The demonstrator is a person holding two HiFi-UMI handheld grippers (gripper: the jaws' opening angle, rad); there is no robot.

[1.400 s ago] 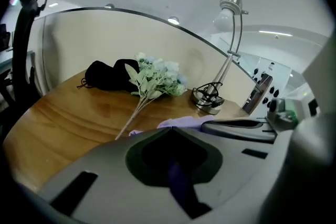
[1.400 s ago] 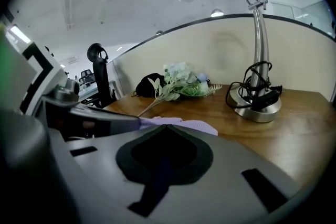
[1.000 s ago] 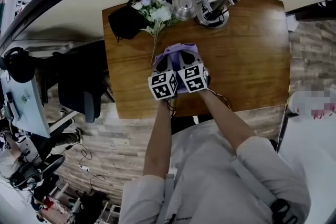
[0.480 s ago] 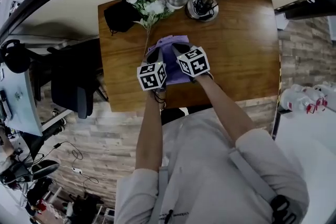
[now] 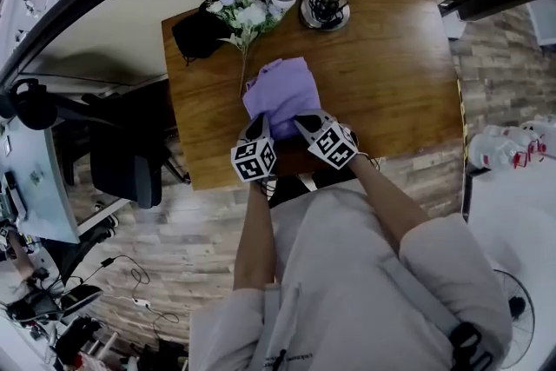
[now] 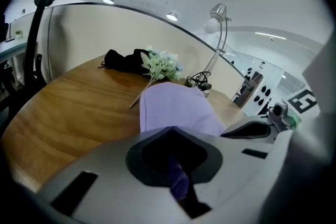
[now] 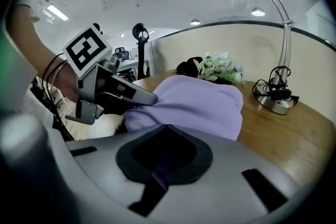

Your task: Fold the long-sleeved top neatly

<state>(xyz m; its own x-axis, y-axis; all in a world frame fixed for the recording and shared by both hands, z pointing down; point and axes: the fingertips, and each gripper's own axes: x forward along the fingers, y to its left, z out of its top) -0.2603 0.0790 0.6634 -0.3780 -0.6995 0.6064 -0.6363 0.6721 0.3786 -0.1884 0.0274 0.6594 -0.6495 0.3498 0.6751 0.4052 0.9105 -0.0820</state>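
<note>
Both grippers sit side by side at the near edge of the table (image 5: 400, 82), noses pointing away from us and downward.

Left gripper (image 5: 258, 128): jaws pressed together with lilac cloth pinched in them. In its own view we see the fabric running down through the slot behind the closed tips.

Right gripper (image 5: 306, 122): same condition, jaws together on the same cloth. We note a sliver of lilac in its slot.

The long-sleeved top (image 5: 281, 89) lies as a compact lilac bundle directly ahead of both grippers. Its near edge is caught in the two sets of jaws and the rest lies on the wood beyond the tips. In the right gripper view, we see the left gripper's nose meeting the top just to the left of the right gripper.

Ahead of the left gripper, past the top and slightly left, is a spray of pale flowers (image 5: 246, 13). A black bundle (image 5: 198, 35) lies further left.

Ahead of the right gripper, well beyond the top and a little right, is the base of a desk lamp (image 5: 323, 9) with cable coiled on it.
</note>
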